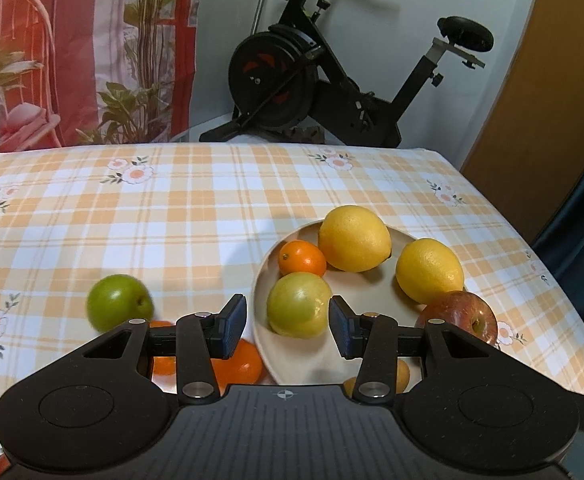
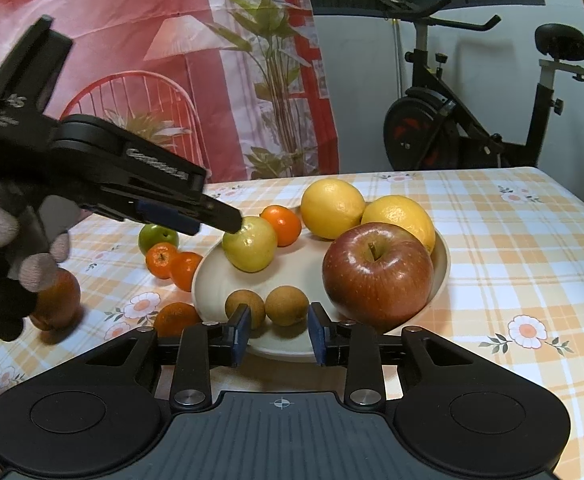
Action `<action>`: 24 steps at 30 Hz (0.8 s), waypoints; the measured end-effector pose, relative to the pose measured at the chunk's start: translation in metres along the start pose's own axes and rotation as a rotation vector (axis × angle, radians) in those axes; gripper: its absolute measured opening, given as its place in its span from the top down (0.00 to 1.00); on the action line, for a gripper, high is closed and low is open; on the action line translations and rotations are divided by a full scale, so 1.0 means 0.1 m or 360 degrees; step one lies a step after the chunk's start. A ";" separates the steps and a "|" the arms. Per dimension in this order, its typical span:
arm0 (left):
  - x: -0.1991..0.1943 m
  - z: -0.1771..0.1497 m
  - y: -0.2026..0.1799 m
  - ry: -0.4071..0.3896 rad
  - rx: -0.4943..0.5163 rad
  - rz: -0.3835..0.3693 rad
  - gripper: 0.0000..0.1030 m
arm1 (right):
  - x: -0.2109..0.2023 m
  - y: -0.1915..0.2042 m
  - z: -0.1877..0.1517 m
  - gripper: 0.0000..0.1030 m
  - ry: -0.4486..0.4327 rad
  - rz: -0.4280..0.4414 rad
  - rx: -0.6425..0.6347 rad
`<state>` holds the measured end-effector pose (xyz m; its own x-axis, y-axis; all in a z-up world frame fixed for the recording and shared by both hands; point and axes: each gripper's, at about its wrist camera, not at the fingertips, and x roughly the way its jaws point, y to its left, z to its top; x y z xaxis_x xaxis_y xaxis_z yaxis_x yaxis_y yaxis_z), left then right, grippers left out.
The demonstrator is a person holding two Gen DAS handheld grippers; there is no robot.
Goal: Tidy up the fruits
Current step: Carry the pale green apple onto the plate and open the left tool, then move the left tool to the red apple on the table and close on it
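Observation:
A cream bowl (image 1: 264, 280) (image 2: 212, 276) holds two lemons (image 1: 354, 238) (image 2: 332, 208), a small orange (image 1: 302, 258) (image 2: 282, 224), a yellow-green fruit (image 1: 298, 304) (image 2: 250, 250), a red apple (image 1: 458, 316) (image 2: 378, 270) and two brown fruits (image 2: 286, 304). My left gripper (image 1: 288, 326) (image 2: 216, 216) is open, jaws on either side of the yellow-green fruit, just above it. My right gripper (image 2: 278, 334) is open and empty at the bowl's near rim. A green apple (image 1: 118, 302) (image 2: 158, 238) lies on the cloth.
Loose oranges (image 2: 174, 264) lie left of the bowl, one more (image 2: 176, 318) by the near rim and a darker fruit (image 2: 58, 300) under the hand. The checked tablecloth (image 1: 172, 220) covers the table. An exercise bike (image 1: 324, 72) stands behind.

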<state>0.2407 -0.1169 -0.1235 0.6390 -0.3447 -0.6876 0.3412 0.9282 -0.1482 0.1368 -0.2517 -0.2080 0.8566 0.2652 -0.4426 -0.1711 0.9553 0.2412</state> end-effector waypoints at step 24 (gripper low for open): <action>-0.81 -0.49 0.45 -0.0201 -0.0017 0.0206 0.54 | -0.08 0.06 -0.02 0.70 -0.0059 -0.0011 -0.0048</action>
<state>0.1705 -0.0404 -0.1088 0.7589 -0.2367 -0.6067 0.2438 0.9671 -0.0724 0.1275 -0.2479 -0.2046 0.8751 0.2540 -0.4120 -0.1791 0.9607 0.2119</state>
